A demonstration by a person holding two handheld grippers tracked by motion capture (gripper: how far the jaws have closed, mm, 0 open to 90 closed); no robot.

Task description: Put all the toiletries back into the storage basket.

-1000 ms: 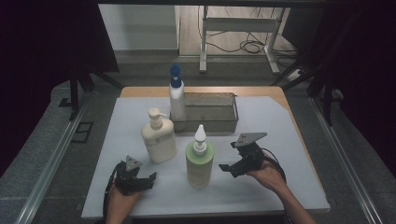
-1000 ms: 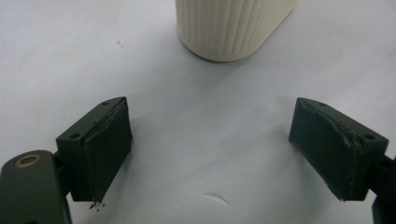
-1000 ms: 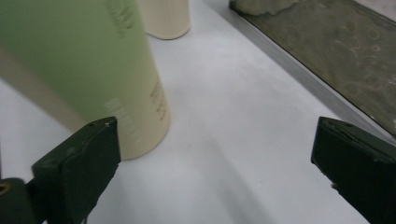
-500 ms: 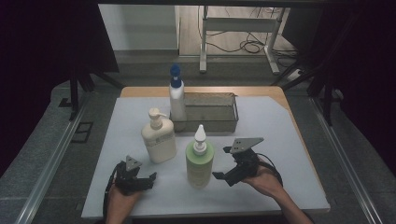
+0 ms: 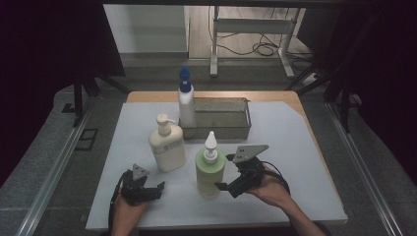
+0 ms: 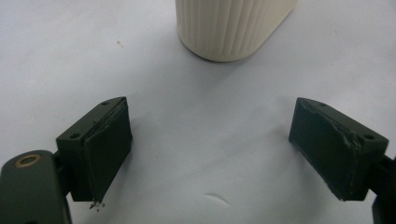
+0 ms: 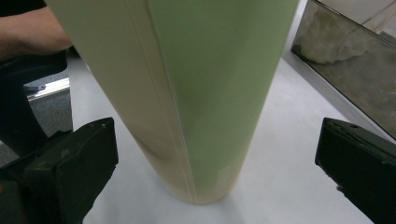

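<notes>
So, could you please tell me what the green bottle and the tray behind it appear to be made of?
The green bottle looks like matte plastic: smooth, soft sheen, with a moulded seam line down its side. The tray seems to be metal, probably dull stainless steel: grey, thin-walled, with a cloudy reflection in the right gripper view. Neither is certain from looks alone.

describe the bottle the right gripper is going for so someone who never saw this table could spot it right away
On the pale mat, in front of the metal tray, stand three bottles. It is the green bottle nearest the person, between the open right gripper jaws. Its pointed white nozzle cap differs from the cream pump bottle and the blue-capped white bottle.
</notes>
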